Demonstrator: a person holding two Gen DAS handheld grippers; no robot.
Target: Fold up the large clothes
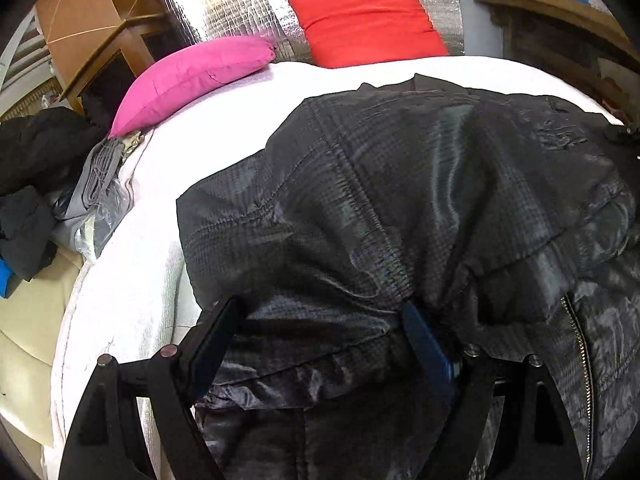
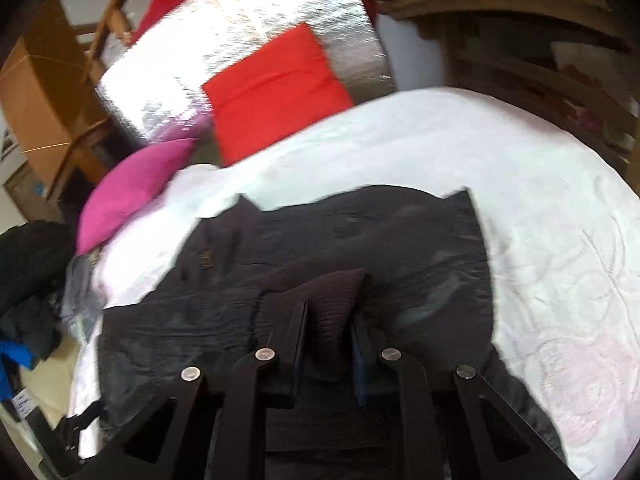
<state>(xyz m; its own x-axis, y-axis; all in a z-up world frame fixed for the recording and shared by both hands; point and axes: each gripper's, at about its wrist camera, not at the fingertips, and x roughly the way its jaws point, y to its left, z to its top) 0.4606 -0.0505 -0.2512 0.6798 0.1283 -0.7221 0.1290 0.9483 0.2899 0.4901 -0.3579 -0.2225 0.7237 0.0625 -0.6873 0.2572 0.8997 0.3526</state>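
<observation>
A large black shiny jacket (image 1: 400, 184) lies spread on a white bed (image 1: 132, 288); its brass zipper (image 1: 580, 344) runs down at the right. My left gripper (image 1: 320, 320) stands wide open over the jacket's near hem, with fabric bunched between its fingers. In the right wrist view the same jacket (image 2: 360, 232) lies on the bed (image 2: 540, 240). My right gripper (image 2: 330, 312) is shut on the jacket's dark ribbed cuff (image 2: 332, 292), which stands up between the fingers.
A pink pillow (image 1: 192, 76) and a red pillow (image 1: 368, 20) lie at the head of the bed against a silver foil panel (image 1: 224, 4). A heap of dark clothes (image 1: 36, 184) lies off the bed's left edge. Wooden furniture (image 1: 96, 28) stands behind.
</observation>
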